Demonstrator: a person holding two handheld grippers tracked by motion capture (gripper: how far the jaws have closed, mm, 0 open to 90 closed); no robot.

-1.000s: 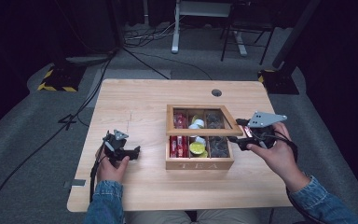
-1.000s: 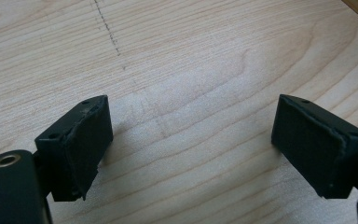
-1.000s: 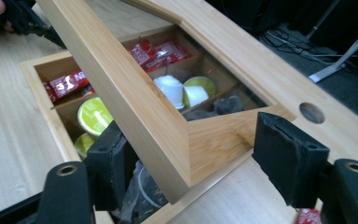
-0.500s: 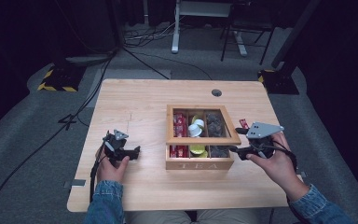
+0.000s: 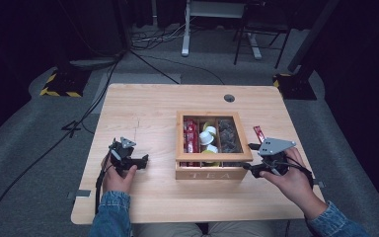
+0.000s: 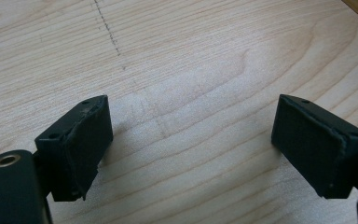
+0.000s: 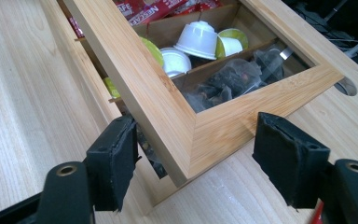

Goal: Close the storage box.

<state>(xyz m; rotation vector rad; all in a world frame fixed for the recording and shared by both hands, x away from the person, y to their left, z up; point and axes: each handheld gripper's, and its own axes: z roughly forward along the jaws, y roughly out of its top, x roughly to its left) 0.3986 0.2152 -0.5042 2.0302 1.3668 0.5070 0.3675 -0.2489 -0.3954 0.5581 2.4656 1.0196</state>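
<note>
Tabletop (image 5: 158,106) of pale wood carries one main item: a rectangular bamboo tea box (image 5: 212,172) with a glazed, wood-framed lid (image 7: 168,100), standing right of centre and nearer the front edge, its front wall marked TEA. In the right gripper view the lid sits raised off the body at its near corner, a gap showing beneath the frame.

Box contents, through the pane: red sachets (image 5: 191,137) in the left compartment, white and yellow-green capsules (image 5: 208,139) in the middle, dark tea pouches (image 5: 229,138) in the right. One loose red sachet (image 5: 259,133) lies on the tabletop just beside the box's right wall.

Right gripper (image 5: 250,168) stands at the box's front right corner, jaws spread wide and astride the lid's corner; the pads (image 7: 116,161) are close to the frame but grip nothing. Left gripper (image 5: 143,160) rests near the front left part of the tabletop, well apart from the box, jaws wide open over bare wood and empty.

Assessment of handling: the lid is judged rigid and light, its wood frame smooth and likely slippery under a shallow pinch; the pane is the fragile part. Hold is best taken on the solid frame at the front edge or corner, pads above and below the wood, clear of the pane. The box body appears heavy enough to stay put, though steadying its left wall with the free gripper would be prudent.
</note>
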